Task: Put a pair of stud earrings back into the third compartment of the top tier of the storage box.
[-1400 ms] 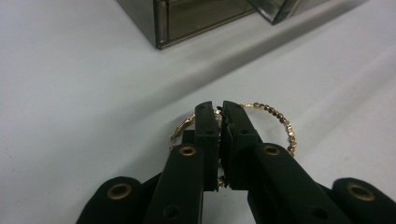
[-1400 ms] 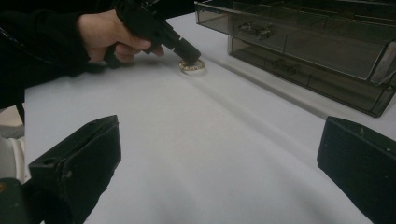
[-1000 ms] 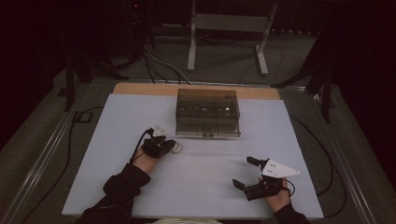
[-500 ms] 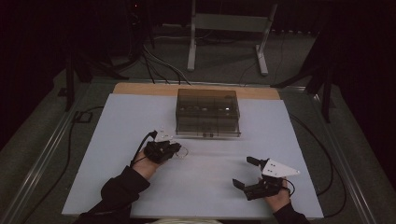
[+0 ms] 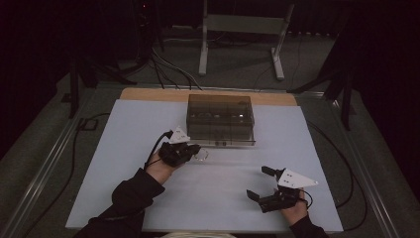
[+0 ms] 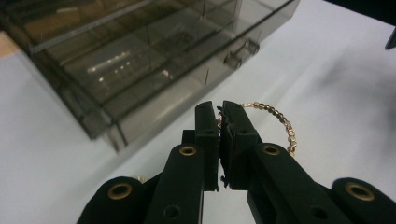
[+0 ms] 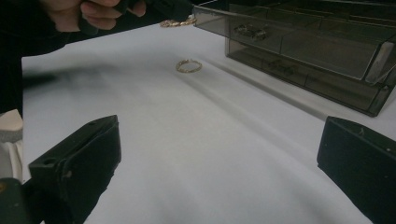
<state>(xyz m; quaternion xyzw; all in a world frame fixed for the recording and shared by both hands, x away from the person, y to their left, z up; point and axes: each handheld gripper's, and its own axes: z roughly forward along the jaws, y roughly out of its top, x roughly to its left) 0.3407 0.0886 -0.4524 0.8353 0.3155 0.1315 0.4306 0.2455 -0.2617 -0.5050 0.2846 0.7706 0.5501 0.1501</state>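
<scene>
As jaws pinch gold beaded bracelet [image 6: 275, 119], left gripper [image 6: 219, 112] sits at smoked plastic compartment box [image 5: 220, 119], centre frame; right gripper [image 5: 263, 184] gapes empty, lower right, likely standby.

The smoked plastic drawer box [image 5: 220, 120] stood at the far middle of the table [image 5: 124, 129], blocking any straight reach toward the far edge there. To either side of it the white surface lay bare, and a wide open stretch ran between the left gripper [image 5: 194, 149] (just beside the box's front) and the right gripper [image 5: 259, 182]. A small gold ring [image 7: 188, 66] lay on the mat near the box front, a low obstacle
</scene>
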